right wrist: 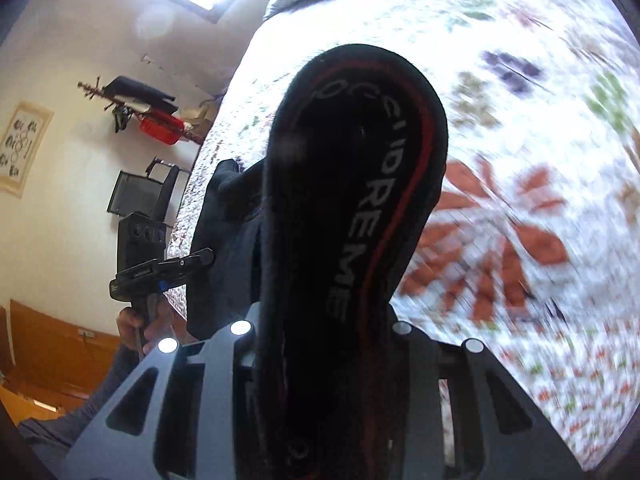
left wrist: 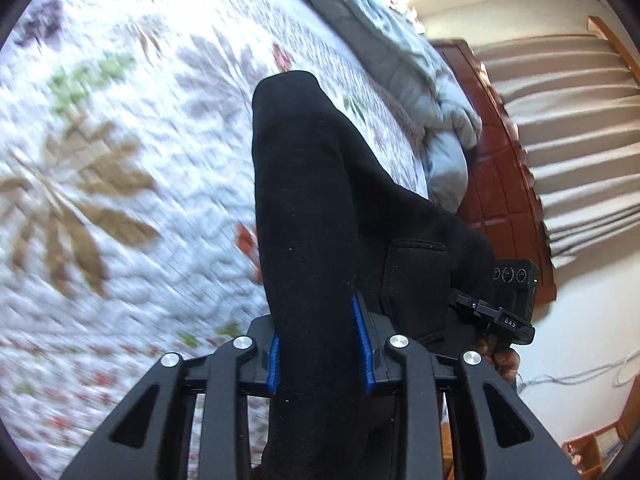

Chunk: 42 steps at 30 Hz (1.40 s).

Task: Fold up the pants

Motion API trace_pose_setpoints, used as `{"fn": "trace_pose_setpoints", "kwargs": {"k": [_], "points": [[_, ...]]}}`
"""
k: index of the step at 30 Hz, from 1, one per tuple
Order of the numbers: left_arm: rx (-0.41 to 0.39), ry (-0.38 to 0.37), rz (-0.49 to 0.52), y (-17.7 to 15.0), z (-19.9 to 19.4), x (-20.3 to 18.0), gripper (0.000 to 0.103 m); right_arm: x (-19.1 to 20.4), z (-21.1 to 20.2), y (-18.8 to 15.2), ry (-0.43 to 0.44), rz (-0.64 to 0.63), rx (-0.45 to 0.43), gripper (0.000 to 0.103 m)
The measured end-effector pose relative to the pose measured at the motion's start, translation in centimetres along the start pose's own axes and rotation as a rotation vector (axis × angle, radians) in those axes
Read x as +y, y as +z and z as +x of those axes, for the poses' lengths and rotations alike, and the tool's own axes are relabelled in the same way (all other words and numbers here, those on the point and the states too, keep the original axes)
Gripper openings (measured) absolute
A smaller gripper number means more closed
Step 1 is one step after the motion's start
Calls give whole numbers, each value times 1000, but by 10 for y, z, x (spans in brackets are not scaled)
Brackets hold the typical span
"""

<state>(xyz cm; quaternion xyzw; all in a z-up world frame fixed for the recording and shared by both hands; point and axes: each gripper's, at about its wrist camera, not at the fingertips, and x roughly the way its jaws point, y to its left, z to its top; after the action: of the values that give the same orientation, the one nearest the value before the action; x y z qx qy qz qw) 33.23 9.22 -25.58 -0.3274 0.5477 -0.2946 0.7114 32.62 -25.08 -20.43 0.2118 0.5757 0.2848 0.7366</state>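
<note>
The black pants (left wrist: 312,200) hang over a bed with a floral quilt (left wrist: 120,160). My left gripper (left wrist: 320,344) is shut on a bunched fold of the black fabric, which fills the gap between its blue pads (left wrist: 362,340). My right gripper (right wrist: 320,328) is shut on the waistband (right wrist: 360,184), which shows a red stripe and white lettering. The right gripper's body (left wrist: 508,300) shows at the right of the left wrist view. The left gripper's body (right wrist: 144,256) shows at the left of the right wrist view. The pants are held up off the quilt between the two grippers.
A grey duvet (left wrist: 400,60) lies bunched at the bed's far side by a reddish wooden headboard (left wrist: 500,180) and beige curtains (left wrist: 580,120). A coat rack with clothes (right wrist: 136,108) and a black chair (right wrist: 140,196) stand by the wall.
</note>
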Motion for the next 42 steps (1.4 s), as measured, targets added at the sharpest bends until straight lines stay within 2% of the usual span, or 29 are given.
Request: {"fn": "trace_pose_setpoints", "kwargs": {"k": [6,12,16,21,23,24,25,27,29,30,31,32,33,36,38,39,41,42], "points": [[-71,65,-21,59,-51,42,29,39,75,68,21,-61,28,30],[-90,123,-66,116,-74,102,29,61,160,131,29,-73,81,30],[-83,146,-107,139,-80,141,29,61,214,158,37,-68,122,30],[-66,141,-177,141,-72,189,30,43,260,169,55,-27,163,32],[-67,92,-221,133,-66,206,36,27,268,170,79,22,170,42],[-72,71,-231,130,-63,209,39,17,271,169,95,58,174,54],[-81,57,-233,129,-63,209,40,8,272,167,113,84,176,56],[-93,78,-218,129,-70,206,45,2,263,165,137,95,165,61],[-159,197,-156,129,-92,194,57,2,245,167,135,85,125,64],[-198,261,-132,129,-104,186,61,0,227,170,131,82,76,64],[-254,332,-105,129,-119,175,61,-2,209,175,91,79,18,61],[-296,362,-86,130,-128,166,61,-1,194,180,61,69,-34,59],[-328,363,-63,133,-136,158,61,2,177,189,78,66,-93,53],[-351,250,13,148,-135,130,64,25,168,211,166,43,-131,48],[-287,81,7,162,-111,126,65,41,190,223,220,35,-84,45],[-270,46,-4,168,-99,127,65,40,201,225,228,39,-64,45],[-229,32,-39,180,-71,134,64,37,229,234,237,79,-32,43],[-218,30,-69,182,-64,144,64,32,239,236,237,101,-22,37]]}}
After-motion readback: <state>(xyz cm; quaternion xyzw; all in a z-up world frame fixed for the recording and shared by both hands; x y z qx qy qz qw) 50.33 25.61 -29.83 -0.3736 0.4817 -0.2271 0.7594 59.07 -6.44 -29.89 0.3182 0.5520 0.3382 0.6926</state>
